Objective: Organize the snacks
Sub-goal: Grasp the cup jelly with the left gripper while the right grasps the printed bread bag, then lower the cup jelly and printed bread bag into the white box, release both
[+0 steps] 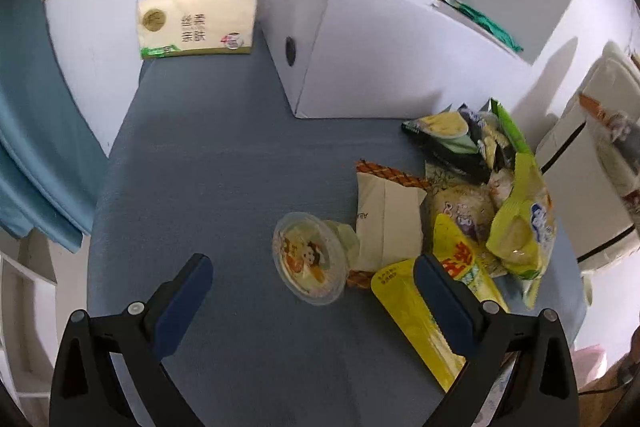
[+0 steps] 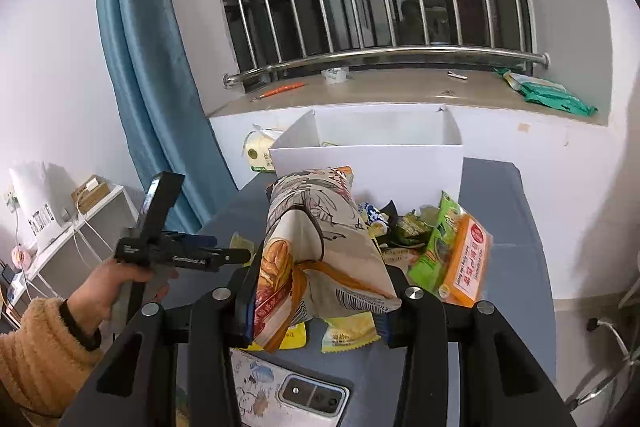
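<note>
Two hand-held grippers: right (image 2: 320,311) clamps a snack bag (image 2: 320,247); left (image 1: 312,287), spread wide, straddles a jelly cup (image 1: 310,259)

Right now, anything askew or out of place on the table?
Yes. The jelly cup lies tipped on its side, apart from the snack pile, with its lid seemingly intact and nothing spilled. A phone also lies on the table among the snacks. The white box stands upright.

The tissue pack (image 1: 196,21) reads "丝柔亲肤" on its front.
</note>
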Action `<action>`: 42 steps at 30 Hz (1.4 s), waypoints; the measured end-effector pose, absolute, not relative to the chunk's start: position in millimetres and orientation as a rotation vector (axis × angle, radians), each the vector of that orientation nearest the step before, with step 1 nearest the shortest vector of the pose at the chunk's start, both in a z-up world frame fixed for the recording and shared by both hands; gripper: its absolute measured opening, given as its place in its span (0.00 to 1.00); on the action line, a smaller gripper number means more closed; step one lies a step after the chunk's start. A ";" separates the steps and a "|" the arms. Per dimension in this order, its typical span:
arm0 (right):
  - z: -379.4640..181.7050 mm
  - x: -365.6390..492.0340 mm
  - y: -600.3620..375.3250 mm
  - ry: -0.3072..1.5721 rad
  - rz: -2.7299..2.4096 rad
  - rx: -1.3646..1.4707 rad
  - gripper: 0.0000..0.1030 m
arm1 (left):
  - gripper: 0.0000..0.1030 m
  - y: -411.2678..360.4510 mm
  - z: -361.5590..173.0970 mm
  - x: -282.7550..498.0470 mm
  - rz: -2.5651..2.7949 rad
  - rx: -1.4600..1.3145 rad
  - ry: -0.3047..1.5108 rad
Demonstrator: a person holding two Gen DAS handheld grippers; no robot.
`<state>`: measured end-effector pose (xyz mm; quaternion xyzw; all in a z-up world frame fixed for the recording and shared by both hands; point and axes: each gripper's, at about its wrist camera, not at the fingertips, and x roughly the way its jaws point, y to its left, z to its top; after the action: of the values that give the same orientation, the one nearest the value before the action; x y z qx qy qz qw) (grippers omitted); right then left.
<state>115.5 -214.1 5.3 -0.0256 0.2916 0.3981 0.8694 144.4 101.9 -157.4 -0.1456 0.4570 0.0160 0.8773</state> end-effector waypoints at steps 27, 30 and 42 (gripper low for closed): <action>21.7 216.7 -207.9 0.581 0.777 0.104 0.46 | 0.49 74.2 -4.9 191.6 -0.046 -0.137 0.554; 30.0 255.1 -198.4 0.569 0.702 0.102 0.46 | 0.49 77.4 6.0 229.9 -0.017 -0.129 0.562; 27.2 374.6 -139.4 0.608 0.521 0.020 0.55 | 0.83 114.1 -24.4 339.6 0.129 -0.142 0.717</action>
<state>374.6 -139.4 27.2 0.0096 0.2960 0.2536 0.9209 339.6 114.1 -24.4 -0.0693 0.3502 0.0630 0.9320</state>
